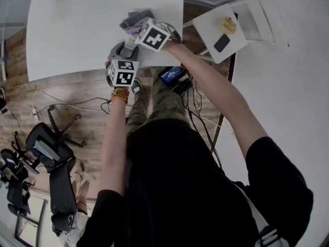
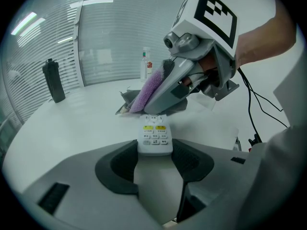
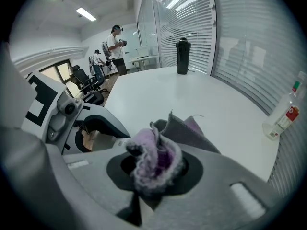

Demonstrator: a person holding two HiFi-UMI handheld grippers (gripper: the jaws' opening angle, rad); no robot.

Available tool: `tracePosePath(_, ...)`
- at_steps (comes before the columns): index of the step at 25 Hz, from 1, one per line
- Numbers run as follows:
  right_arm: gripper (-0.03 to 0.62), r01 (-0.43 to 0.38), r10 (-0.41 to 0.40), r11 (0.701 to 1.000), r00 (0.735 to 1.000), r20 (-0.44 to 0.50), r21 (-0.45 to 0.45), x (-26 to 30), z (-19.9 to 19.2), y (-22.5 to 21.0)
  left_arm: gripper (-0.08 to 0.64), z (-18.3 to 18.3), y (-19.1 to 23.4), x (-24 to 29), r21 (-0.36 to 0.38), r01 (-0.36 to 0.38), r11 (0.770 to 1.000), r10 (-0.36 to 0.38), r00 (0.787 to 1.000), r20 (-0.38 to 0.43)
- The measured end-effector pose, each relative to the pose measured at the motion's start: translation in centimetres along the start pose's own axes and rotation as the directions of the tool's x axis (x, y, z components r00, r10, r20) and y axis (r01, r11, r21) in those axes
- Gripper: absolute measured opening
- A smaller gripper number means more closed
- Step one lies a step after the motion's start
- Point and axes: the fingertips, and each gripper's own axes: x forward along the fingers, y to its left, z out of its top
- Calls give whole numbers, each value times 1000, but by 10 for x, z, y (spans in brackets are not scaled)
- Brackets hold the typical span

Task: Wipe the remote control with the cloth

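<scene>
- White tabletop point(image 1: 77, 30) lies open ahead and to the left of your left gripper point(image 2: 154, 151); its near edge runs just beneath that tool.
- Well off to the far left stands a black bottle point(image 2: 53, 80), and a clear bottle point(image 2: 145, 63) stands beyond your right gripper point(image 3: 153, 170).
- Your left jaws clamp wide on the near end of the remote control point(image 2: 154, 133); its long axis points straight ahead of the tool, buttons up.
- Your right jaws pinch the purple cloth point(image 3: 154, 153), bunched at the remote's far end.
</scene>
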Motion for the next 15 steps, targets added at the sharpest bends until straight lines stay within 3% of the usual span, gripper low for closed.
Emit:
tracePosePath(8, 55, -21, 20, 999, 1000, -14, -50, -3, 7, 16, 229, 1, 0, -1, 1, 1, 1000, -1, 1000, 0)
tracePosePath(12, 57, -45, 45, 999, 997, -61, -5, -2, -2, 15, 229, 0, 0, -2, 5, 2, 1000, -2, 1000, 0)
tracePosePath(15, 58, -87, 83, 995, 992, -90, -48, -2, -4, 24, 229, -2, -1, -1, 4, 0, 1000, 0, 1000, -3)
